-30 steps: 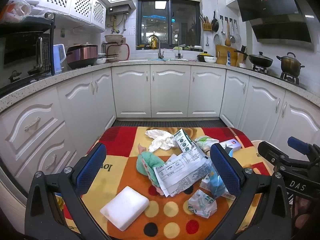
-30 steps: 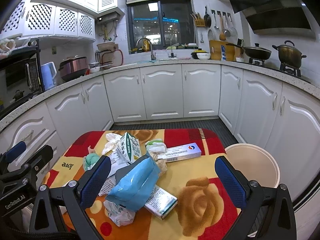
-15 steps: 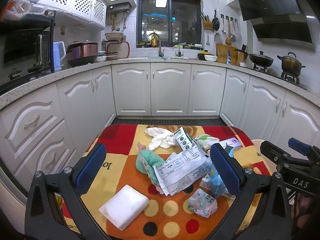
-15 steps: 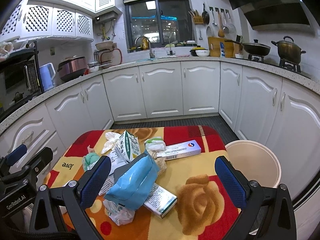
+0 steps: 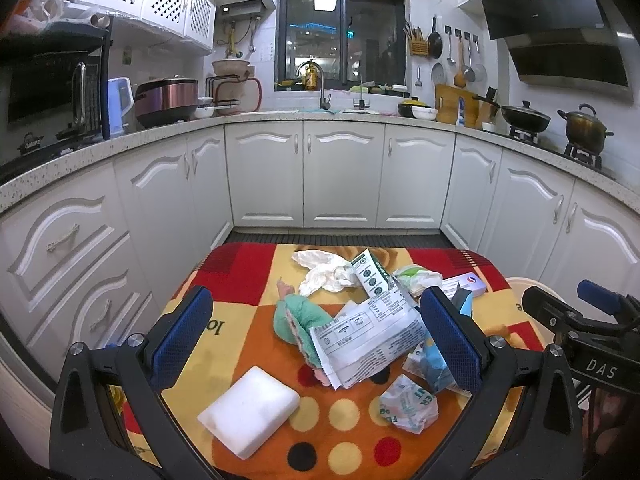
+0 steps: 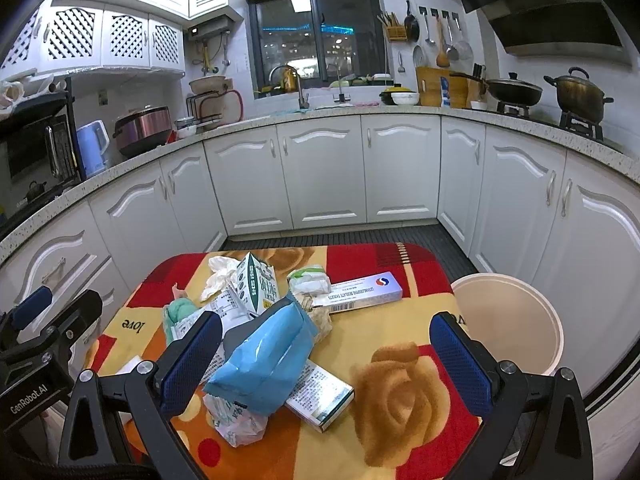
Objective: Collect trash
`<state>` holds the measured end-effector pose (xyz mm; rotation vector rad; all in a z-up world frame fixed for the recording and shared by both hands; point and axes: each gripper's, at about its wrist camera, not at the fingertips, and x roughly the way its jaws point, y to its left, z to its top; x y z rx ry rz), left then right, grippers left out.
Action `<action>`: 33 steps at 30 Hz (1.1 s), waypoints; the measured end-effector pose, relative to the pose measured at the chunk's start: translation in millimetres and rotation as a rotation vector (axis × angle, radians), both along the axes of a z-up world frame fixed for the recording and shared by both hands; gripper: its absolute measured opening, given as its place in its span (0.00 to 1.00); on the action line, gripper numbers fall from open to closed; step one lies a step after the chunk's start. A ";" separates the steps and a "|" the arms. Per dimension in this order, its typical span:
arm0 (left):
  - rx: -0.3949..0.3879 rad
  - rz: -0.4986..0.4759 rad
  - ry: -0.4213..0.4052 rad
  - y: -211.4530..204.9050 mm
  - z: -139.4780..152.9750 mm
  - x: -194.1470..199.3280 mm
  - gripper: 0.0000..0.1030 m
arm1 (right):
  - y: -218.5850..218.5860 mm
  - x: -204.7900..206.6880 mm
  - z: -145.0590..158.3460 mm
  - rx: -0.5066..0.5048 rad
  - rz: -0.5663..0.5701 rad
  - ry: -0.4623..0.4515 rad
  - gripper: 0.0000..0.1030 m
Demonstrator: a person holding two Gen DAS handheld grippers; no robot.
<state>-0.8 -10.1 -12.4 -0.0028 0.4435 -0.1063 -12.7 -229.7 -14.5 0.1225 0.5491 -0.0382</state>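
Holding both grippers spread wide and empty, you have the trash pile (image 5: 360, 332) on the table (image 6: 400, 400) between the left gripper (image 5: 316, 340) fingers, left of your right gripper (image 6: 326, 356); bin (image 6: 508, 320) right.

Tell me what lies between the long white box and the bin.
Only bare tablecloth: right wrist view shows nothing between the long white box and the bin off the table's edge.

I'm holding the left gripper (image 5: 316, 334) wide open above the colourful patterned surface (image 5: 240, 280), framing a crumpled white printed paper wrapper (image 5: 366, 340) and a white rectangular foam block (image 5: 249, 411).
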 end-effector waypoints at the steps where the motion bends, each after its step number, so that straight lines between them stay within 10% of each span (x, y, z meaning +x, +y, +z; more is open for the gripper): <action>1: 0.000 0.001 0.002 0.1 -0.6 0.3 1.00 | 0.1 0.0 -0.3 0.000 0.000 0.001 1.00; 33: -0.034 -0.046 0.215 54.2 -54.0 7.1 1.00 | 4.0 14.7 -32.0 0.057 0.088 0.129 1.00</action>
